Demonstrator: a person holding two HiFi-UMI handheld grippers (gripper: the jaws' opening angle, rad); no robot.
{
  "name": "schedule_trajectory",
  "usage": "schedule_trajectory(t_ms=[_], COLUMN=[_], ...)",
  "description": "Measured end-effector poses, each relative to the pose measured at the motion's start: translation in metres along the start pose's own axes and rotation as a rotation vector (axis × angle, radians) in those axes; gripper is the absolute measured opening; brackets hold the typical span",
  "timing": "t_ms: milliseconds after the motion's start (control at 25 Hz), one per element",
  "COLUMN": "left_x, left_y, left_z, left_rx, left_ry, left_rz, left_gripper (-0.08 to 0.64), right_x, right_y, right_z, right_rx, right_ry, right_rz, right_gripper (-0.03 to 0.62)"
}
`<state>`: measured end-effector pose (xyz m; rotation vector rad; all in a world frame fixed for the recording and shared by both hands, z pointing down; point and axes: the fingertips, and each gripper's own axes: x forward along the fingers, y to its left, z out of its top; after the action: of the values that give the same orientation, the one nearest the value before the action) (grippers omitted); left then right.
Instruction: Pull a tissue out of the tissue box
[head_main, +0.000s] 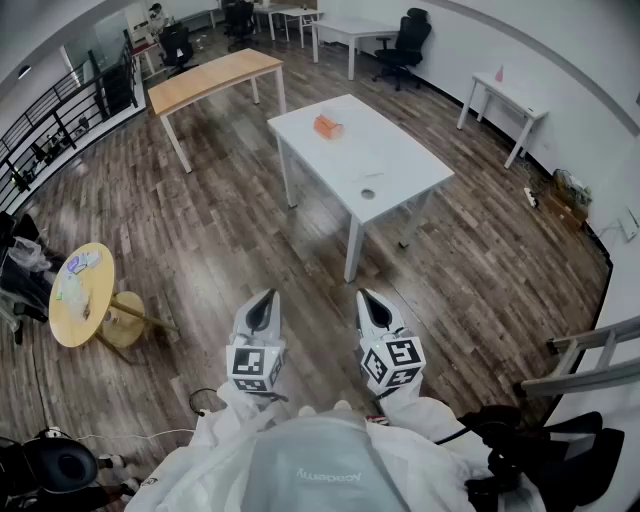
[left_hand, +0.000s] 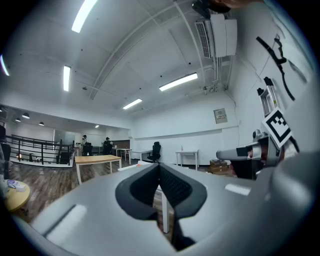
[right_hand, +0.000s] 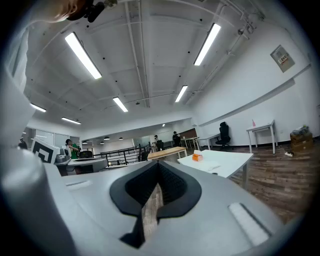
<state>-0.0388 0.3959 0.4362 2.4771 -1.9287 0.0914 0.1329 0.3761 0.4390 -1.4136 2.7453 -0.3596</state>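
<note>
Both grippers are held level, side by side and close in front of the person's body. The left gripper (head_main: 262, 303) is clenched tip to tip on nothing, and the right gripper (head_main: 374, 303) is likewise closed and empty. The small orange tissue box (head_main: 327, 126), with a bit of white at its top, sits toward the far end of the white rectangular table (head_main: 395, 172). It is well apart from both grippers, ahead of them across the wood-plank floor (head_main: 220, 230) and nearer the right gripper's line.

Head view down, others level, table (head_main: 395, 150) shared
</note>
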Motion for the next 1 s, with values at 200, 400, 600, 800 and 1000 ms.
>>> schedule_trajectory(t_ms=[200, 400, 600, 800, 1000], left_x=[-0.001, 0.004, 0.007, 0.014, 0.017], left_y=[-0.008, -0.022, -0.028, -0.031, -0.042], left_z=[0.002, 0.003, 0.000, 0.002, 0.000], left_rx=[-0.007, -0.011, -0.020, -0.024, -0.012], left_ry=[-0.001, -0.003, -0.001, -0.002, 0.004], left_rz=[0.021, 0.023, 0.036, 0.048, 0.046], left_gripper=[0.000, 0.000, 0.000, 0.000, 0.000], right_x=[-0.006, -0.012, -0.014, -0.015, -0.016], right_y=[-0.005, -0.017, -0.033, -0.041, -0.049], right_z=[0.005, 0.010, 0.012, 0.014, 0.010], right_rx=[-0.006, -0.012, 0.030, 0.026, 0.039], right_ry=[0.000, -0.009, -0.023, -0.022, -0.017], right_rz=[0.009, 0.007, -0.003, 0.006, 0.018], right_gripper=[0.000, 0.000, 0.002, 0.002, 0.002])
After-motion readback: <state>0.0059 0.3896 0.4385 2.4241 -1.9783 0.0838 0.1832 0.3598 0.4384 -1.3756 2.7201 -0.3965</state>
